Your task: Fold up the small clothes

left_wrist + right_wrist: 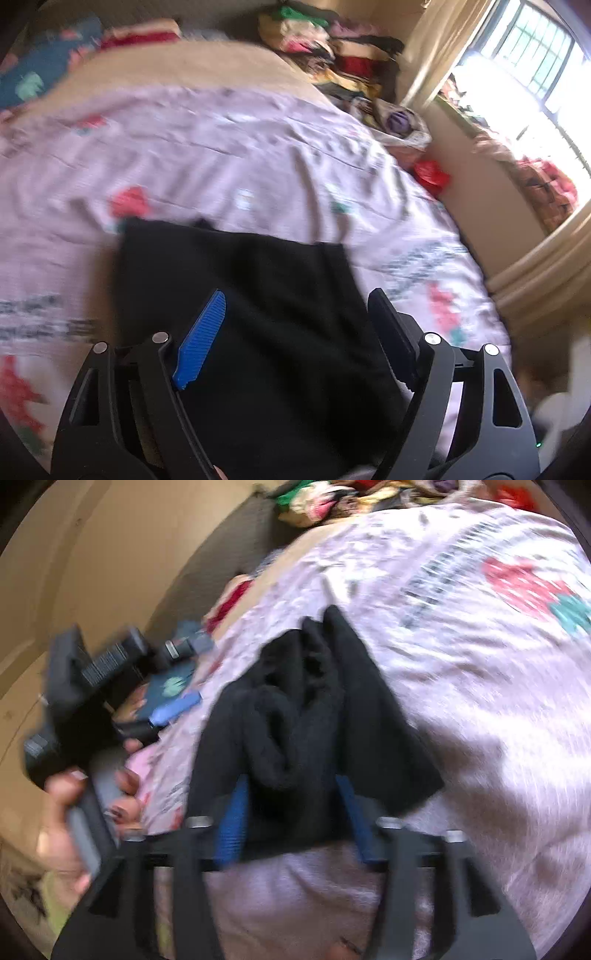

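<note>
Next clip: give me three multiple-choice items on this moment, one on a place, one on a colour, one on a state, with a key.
1. Where does the black garment lie?
A. on the pink bedsheet
B. on the window ledge
C. on a chair

2. What colour is the ribbed pad on the left gripper?
A. red
B. blue
C. green

3. How do the right gripper jaws stand?
A. apart, with cloth between them
B. closed on nothing
C. out of view

Key: 1 A, sheet shows all around it; 2 B, the pad is blue; 3 A, both fingers flank the bunched cloth.
</note>
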`<action>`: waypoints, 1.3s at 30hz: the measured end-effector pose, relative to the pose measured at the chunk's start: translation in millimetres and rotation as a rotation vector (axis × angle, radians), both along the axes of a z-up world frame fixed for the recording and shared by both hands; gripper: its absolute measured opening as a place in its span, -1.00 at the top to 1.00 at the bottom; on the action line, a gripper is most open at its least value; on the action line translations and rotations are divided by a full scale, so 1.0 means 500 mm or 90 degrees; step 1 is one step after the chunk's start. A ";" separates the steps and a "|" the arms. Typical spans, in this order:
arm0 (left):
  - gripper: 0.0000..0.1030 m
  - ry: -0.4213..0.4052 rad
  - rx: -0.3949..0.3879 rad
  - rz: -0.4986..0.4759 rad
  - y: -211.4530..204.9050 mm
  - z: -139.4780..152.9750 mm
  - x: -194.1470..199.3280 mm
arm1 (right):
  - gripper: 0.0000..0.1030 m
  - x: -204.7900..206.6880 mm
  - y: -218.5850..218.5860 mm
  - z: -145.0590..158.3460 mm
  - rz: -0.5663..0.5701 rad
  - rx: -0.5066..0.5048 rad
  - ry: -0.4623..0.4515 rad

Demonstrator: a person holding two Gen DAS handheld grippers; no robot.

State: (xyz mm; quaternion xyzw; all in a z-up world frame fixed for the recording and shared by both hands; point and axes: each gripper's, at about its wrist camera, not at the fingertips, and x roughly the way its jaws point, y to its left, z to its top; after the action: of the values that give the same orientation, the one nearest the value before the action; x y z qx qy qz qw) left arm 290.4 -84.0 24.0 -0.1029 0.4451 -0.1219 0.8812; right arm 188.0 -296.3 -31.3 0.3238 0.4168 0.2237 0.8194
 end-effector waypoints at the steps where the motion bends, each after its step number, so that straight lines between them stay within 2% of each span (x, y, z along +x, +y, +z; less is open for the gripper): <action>1: -0.44 0.000 0.015 0.011 0.016 -0.004 -0.007 | -0.44 0.006 -0.002 0.012 0.011 -0.001 -0.009; 4: -0.45 -0.009 0.058 0.042 0.068 -0.027 -0.033 | -0.47 0.051 -0.018 0.033 0.014 -0.014 -0.012; 6: -0.45 -0.001 0.086 0.056 0.091 -0.054 -0.047 | -0.48 0.095 -0.018 0.021 0.031 -0.003 0.023; 9: -0.45 0.023 0.056 0.058 0.112 -0.085 -0.061 | -0.48 0.151 -0.008 0.002 0.069 0.003 0.054; 10: -0.45 0.023 0.050 0.058 0.115 -0.090 -0.065 | -0.42 0.165 -0.004 0.001 0.080 0.000 0.056; 11: -0.45 0.021 0.047 0.058 0.115 -0.092 -0.069 | -0.34 0.176 0.002 0.001 0.088 -0.011 0.060; 12: -0.45 0.020 0.046 0.057 0.115 -0.092 -0.071 | -0.09 0.188 0.011 0.006 0.097 -0.032 0.063; 14: -0.45 0.020 0.048 0.058 0.113 -0.092 -0.072 | 0.19 0.201 0.028 0.015 0.117 -0.074 0.061; 15: -0.45 0.021 0.048 0.056 0.111 -0.091 -0.071 | 0.48 0.201 0.039 0.021 0.129 -0.090 0.057; 17: -0.45 0.022 0.049 0.054 0.108 -0.091 -0.070 | 0.63 0.197 0.051 0.038 0.143 -0.120 0.035; 19: -0.45 0.022 0.046 0.051 0.104 -0.087 -0.071 | 0.69 0.187 0.055 0.071 0.157 -0.145 -0.009; 22: -0.45 0.023 0.024 0.037 0.093 -0.079 -0.077 | 0.69 0.170 0.036 0.110 0.161 -0.171 -0.063; 24: -0.46 0.019 0.014 0.021 0.077 -0.071 -0.084 | 0.69 0.166 0.018 0.115 0.156 -0.200 -0.080; 30: -0.53 0.036 0.050 0.001 0.029 -0.096 -0.094 | 0.66 0.187 -0.006 0.037 0.145 -0.216 -0.019; 32: -0.53 0.041 0.048 0.002 0.028 -0.104 -0.097 | 0.51 0.183 -0.013 0.030 0.129 -0.214 -0.017; 34: -0.54 0.043 0.049 0.003 0.029 -0.108 -0.103 | 0.23 0.173 -0.021 0.026 0.109 -0.230 -0.022; 36: -0.54 0.045 0.043 0.005 0.033 -0.110 -0.107 | 0.21 0.161 -0.021 0.024 0.096 -0.239 -0.029; 39: -0.54 0.042 0.047 0.006 0.032 -0.109 -0.113 | 0.06 0.150 -0.020 0.024 0.076 -0.250 -0.034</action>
State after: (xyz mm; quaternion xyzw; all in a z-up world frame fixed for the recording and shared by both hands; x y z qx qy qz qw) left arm 233.8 -67.9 -30.4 -0.0766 0.4778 -0.0977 0.8696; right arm 263.1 -306.3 -19.3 0.1265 0.4492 0.1947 0.8627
